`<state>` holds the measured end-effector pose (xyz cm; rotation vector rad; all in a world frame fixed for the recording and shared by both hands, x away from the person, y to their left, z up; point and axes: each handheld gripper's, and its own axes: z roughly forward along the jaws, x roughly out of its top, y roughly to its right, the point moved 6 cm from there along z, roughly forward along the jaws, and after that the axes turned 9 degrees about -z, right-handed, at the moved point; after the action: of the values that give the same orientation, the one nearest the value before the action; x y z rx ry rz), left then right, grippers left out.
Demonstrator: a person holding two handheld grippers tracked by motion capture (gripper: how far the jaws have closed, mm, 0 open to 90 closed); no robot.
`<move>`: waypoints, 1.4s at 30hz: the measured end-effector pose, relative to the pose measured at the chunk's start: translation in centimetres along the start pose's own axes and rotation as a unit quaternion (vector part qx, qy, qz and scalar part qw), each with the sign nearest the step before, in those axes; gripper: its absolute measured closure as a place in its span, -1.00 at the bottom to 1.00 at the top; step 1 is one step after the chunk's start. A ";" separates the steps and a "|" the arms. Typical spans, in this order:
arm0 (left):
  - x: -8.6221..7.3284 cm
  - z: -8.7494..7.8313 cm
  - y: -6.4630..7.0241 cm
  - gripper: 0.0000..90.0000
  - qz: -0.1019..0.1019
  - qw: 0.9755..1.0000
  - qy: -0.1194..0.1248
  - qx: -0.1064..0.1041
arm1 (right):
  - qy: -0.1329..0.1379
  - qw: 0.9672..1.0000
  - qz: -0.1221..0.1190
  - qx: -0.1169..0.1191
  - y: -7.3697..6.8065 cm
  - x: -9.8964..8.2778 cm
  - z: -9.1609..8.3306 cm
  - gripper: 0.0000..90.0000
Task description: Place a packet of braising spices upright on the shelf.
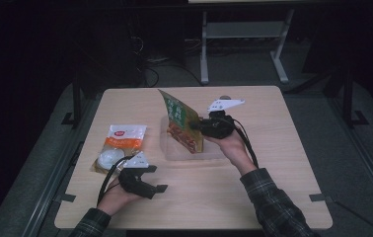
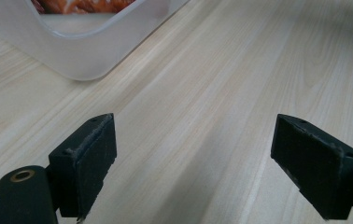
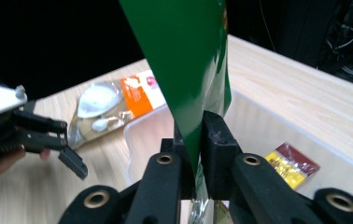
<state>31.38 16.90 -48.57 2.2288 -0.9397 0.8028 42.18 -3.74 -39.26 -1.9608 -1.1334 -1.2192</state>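
A green food pouch point(image 1: 182, 121) stands tilted over a clear plastic container point(image 1: 170, 150) in the middle of the table. My right gripper point(image 1: 198, 126) is shut on the pouch's right edge. In the right gripper view the green pouch point(image 3: 184, 56) runs down between the two black pads, and my right gripper point(image 3: 198, 135) pinches it. My left gripper point(image 1: 158, 178) rests near the table's front left, open, with nothing between its fingers. In its own view my left gripper point(image 2: 195, 140) shows wide-spread jaws over bare wood, with the container's corner point(image 2: 81, 51) ahead.
A white and orange snack pack point(image 1: 120, 143) lies on the table left of the container, just beyond the left hand. A small red and yellow packet point(image 3: 292, 164) lies inside the container point(image 3: 258, 121). The wooden table point(image 1: 273, 163) has bare room at the right and front.
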 end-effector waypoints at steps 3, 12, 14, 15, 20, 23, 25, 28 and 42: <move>0.0 0.0 0.1 -0.69 0.001 1.000 -0.002 0.000 | -0.001 1.000 0.005 0.004 -0.1 -0.2 0.1 0.74; -0.1 0.1 0.1 -0.69 0.002 1.000 -0.007 -0.002 | -0.004 1.000 -0.013 -0.015 -0.4 0.6 -1.3 -0.15; -0.2 0.2 0.1 -0.69 0.005 1.000 -0.010 -0.003 | -0.008 1.000 -0.018 -0.021 -0.4 0.5 -1.6 -0.27; -0.2 0.2 0.1 -0.69 0.007 1.000 -0.012 -0.002 | -0.009 1.000 -0.017 -0.021 -0.4 0.4 -1.8 -0.29; -0.2 0.2 0.2 -0.69 0.008 1.000 -0.010 -0.002 | -0.015 0.999 -0.018 -0.025 -0.4 -0.2 -3.2 -0.35; -0.2 0.2 0.2 -0.69 0.008 1.000 -0.010 -0.001 | -0.018 0.999 -0.016 -0.024 -0.6 -0.7 -4.0 -0.36; -0.2 0.2 0.2 -0.69 0.007 1.000 -0.010 0.000 | -0.023 0.999 -0.017 -0.023 -0.7 -1.3 -4.6 -0.36; -0.2 0.2 0.2 -0.69 0.009 1.000 -0.011 0.001 | -0.023 0.999 -0.016 -0.026 -0.7 -1.9 -5.4 -0.36; -0.3 0.4 0.4 -0.69 0.014 1.000 -0.018 -0.002 | -0.054 0.998 -0.026 -0.025 -1.5 -6.3 -7.1 -0.42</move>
<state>31.02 16.54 -48.93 2.2385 -0.9906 0.7758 36.41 -10.98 -41.87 -2.0694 -1.2245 -1.1911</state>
